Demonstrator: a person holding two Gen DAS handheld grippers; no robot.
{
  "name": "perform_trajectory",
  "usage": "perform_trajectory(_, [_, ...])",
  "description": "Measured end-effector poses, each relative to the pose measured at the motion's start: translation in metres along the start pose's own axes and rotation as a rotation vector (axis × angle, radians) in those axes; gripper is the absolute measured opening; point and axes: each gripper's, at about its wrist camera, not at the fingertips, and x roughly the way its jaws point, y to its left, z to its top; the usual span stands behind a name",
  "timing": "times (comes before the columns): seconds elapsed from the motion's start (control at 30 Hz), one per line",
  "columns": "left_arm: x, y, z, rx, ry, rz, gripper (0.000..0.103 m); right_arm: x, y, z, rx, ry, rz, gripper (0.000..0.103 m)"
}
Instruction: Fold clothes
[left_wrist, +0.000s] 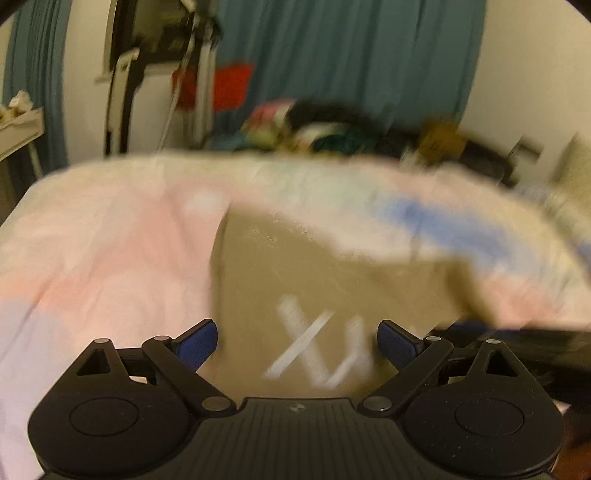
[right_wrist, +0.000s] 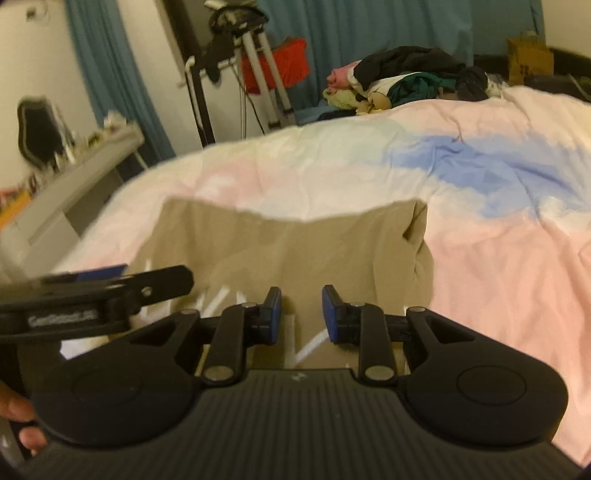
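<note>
A pink, white and blue duvet (right_wrist: 480, 229) covers the bed. On it lies a folded tan T-shirt (right_wrist: 280, 251) with white lettering. Above the shirt, the left gripper (left_wrist: 297, 345) spreads wide; the right gripper (right_wrist: 301, 314) stands narrowly parted, empty.

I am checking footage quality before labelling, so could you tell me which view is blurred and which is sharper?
Left wrist view: heavy motion blur smears the tan garment and clothes pile; only the left gripper is crisp. Right wrist view: sharper, mild blur at the left edge, fisheye bending throughout.
</note>
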Motion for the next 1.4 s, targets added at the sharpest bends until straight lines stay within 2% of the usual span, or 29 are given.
perform_trajectory(0.07, [0.008, 0.005, -0.004, -0.041, 0.037, 0.000, 0.095, 0.002, 0.001, -0.002, -0.006, 0.007, -0.006, 0.028])
perform_trajectory(0.23, [-0.015, 0.012, 0.002, -0.129, 0.024, -0.016, 0.093, 0.008, 0.004, -0.007, -0.021, 0.023, -0.023, 0.028])
perform_trajectory(0.47, [-0.075, 0.039, -0.020, -0.359, -0.001, -0.254, 0.094, 0.012, 0.008, -0.010, -0.032, 0.036, -0.038, 0.028])
perform_trajectory(0.6, [-0.053, 0.043, -0.027, -0.427, 0.097, -0.319, 0.094, 0.012, 0.009, -0.010, -0.034, 0.037, -0.045, 0.028])
perform_trajectory(0.67, [-0.035, 0.043, -0.032, -0.478, 0.131, -0.316, 0.094, 0.012, 0.010, -0.009, -0.035, 0.038, -0.049, 0.028])
perform_trajectory(0.77, [-0.007, 0.056, -0.037, -0.619, 0.156, -0.300, 0.089, 0.012, 0.011, -0.009, -0.037, 0.039, -0.054, 0.028])
perform_trajectory(0.83, [0.005, 0.069, -0.039, -0.724, 0.144, -0.298, 0.085, 0.012, 0.011, -0.009, -0.039, 0.040, -0.057, 0.028])
perform_trajectory(0.93, [0.003, 0.080, -0.040, -0.810, 0.085, -0.338, 0.075, 0.010, 0.010, -0.009, -0.015, 0.032, -0.049, 0.028])
perform_trajectory(1.03, [-0.007, 0.083, -0.044, -0.846, 0.034, -0.398, 0.074, 0.006, 0.007, -0.008, 0.019, 0.021, -0.036, 0.028])
perform_trajectory(1.1, [-0.012, 0.080, -0.046, -0.840, 0.017, -0.411, 0.075, 0.004, 0.005, -0.007, 0.041, 0.014, -0.027, 0.028])
perform_trajectory(1.23, [-0.004, 0.069, -0.040, -0.765, 0.069, -0.336, 0.076, 0.000, 0.001, -0.006, 0.086, -0.001, -0.009, 0.028])
perform_trajectory(1.4, [0.001, 0.077, -0.047, -0.829, 0.082, -0.340, 0.058, -0.006, -0.004, -0.004, 0.143, -0.020, 0.013, 0.027])
